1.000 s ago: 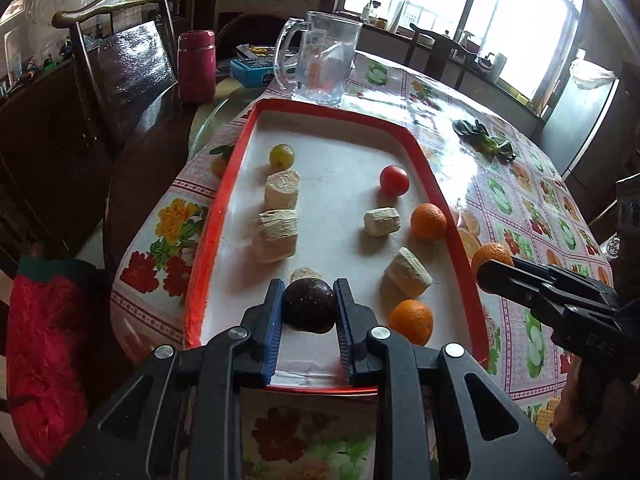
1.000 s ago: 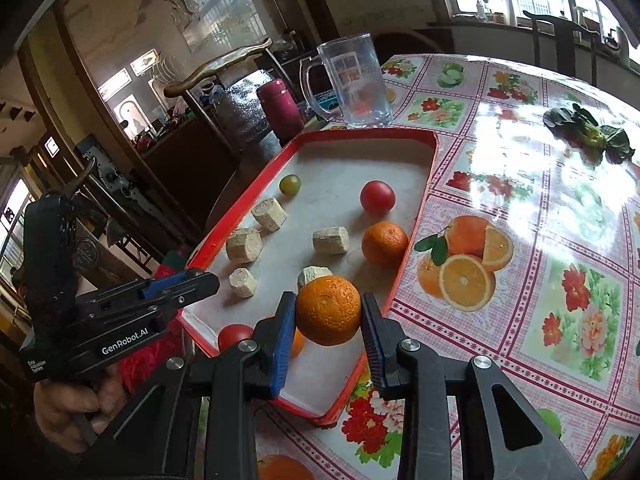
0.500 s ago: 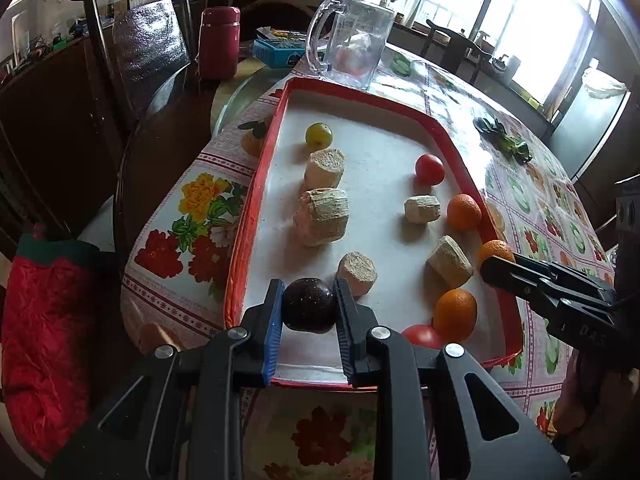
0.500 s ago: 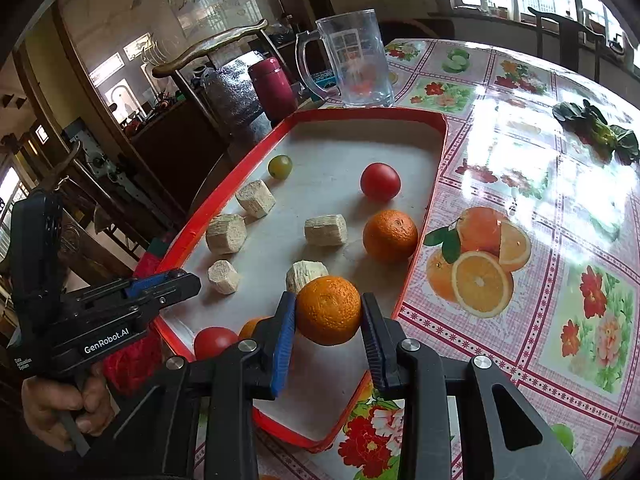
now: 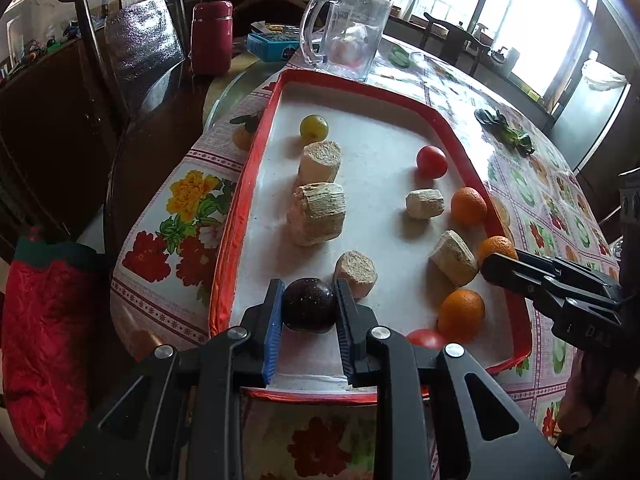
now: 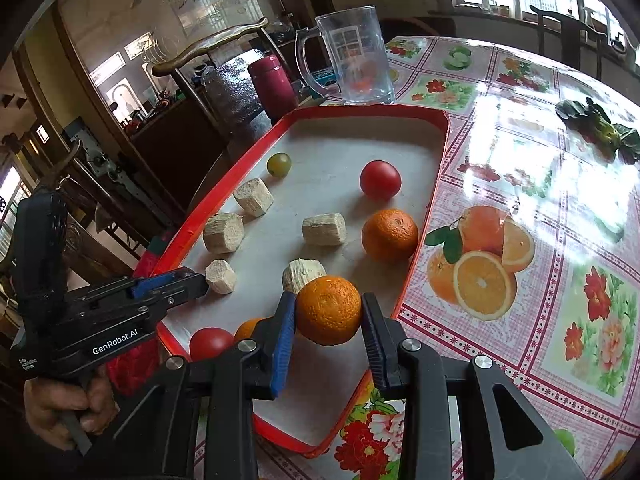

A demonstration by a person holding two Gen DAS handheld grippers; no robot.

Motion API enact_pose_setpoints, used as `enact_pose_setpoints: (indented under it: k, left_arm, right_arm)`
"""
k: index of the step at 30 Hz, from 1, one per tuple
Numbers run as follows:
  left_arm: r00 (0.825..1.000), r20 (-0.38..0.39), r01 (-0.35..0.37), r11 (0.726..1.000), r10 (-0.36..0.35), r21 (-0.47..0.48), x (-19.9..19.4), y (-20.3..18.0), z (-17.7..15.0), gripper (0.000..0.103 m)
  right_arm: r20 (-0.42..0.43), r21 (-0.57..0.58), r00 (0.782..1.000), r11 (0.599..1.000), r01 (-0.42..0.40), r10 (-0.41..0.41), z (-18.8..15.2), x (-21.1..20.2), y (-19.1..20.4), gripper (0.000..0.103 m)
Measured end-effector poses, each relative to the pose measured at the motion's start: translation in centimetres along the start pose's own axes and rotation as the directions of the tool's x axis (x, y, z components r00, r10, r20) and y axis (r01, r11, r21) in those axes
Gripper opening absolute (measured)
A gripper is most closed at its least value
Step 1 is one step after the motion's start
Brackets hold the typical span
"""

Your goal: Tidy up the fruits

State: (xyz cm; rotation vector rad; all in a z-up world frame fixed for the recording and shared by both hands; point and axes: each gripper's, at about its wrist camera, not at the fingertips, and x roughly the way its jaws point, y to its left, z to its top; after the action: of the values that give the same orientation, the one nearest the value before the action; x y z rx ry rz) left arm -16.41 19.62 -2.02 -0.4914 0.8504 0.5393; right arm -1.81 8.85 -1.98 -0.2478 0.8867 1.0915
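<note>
Left wrist view: left tongs clamped on dark plum, over red tray near edge.
Right wrist view: right tongs gripping orange above tray's right rim.
Room: open white patch mid-tray.

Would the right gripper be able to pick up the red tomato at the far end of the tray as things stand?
Probably not yet: the right gripper is shut on an orange, so its fingers are full. The path to the red tomato looks open otherwise.
</note>
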Motion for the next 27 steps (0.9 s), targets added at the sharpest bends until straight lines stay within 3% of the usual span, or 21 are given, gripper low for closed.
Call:
enact_pose_setpoints:
  k: [6,9,10,12,20,25,27]
  left_arm:
    - [1.0,-0.007,-0.008,1.0,0.008,0.003,0.0,-0.1,0.1,0.023]
    - [1.0,-0.01,-0.019,1.0,0.02,0.017,-0.1,-0.3,0.0,0.025]
    - [1.0,-0.009,-0.021,1.0,0.021,0.02,-0.2,-0.4,-0.1,0.027]
    - [1.0,-0.001,-0.018,1.0,0.018,0.025,-0.5,-0.6,-0.2,0.043]
    - [0.999,0.03,-0.04,0.998,0.039,0.056,-1.9,-1.0,-0.9,0.048]
    - [0.997,0.064,-0.057,0.993,0.051,0.104,-3.2,-1.6,-2.2,0.058]
    - [0.995,0.079,-0.063,0.99,0.054,0.124,-4.0,-2.2,-2.7,0.072]
  right_arm:
    - [-0.004,0.013,1.0,1.0,-0.012,0.012,0.0,-0.2,-0.2,0.035]
    - [-0.004,0.012,1.0,1.0,-0.025,0.025,-0.1,-0.4,-0.1,0.042]
    - [-0.003,0.011,1.0,0.999,-0.03,0.03,-0.1,-0.6,0.0,0.046]
    - [0.002,0.004,1.0,1.0,-0.03,0.03,-0.2,-0.9,0.2,0.05]
    - [0.027,-0.033,0.999,0.999,-0.032,0.033,-0.4,-2.7,-0.1,0.055]
    - [0.052,-0.089,0.998,0.996,-0.012,0.017,-0.7,-4.2,-0.4,0.074]
    - [0.055,-0.124,0.998,0.992,-0.012,0.019,-0.8,-4.6,-0.2,0.08]
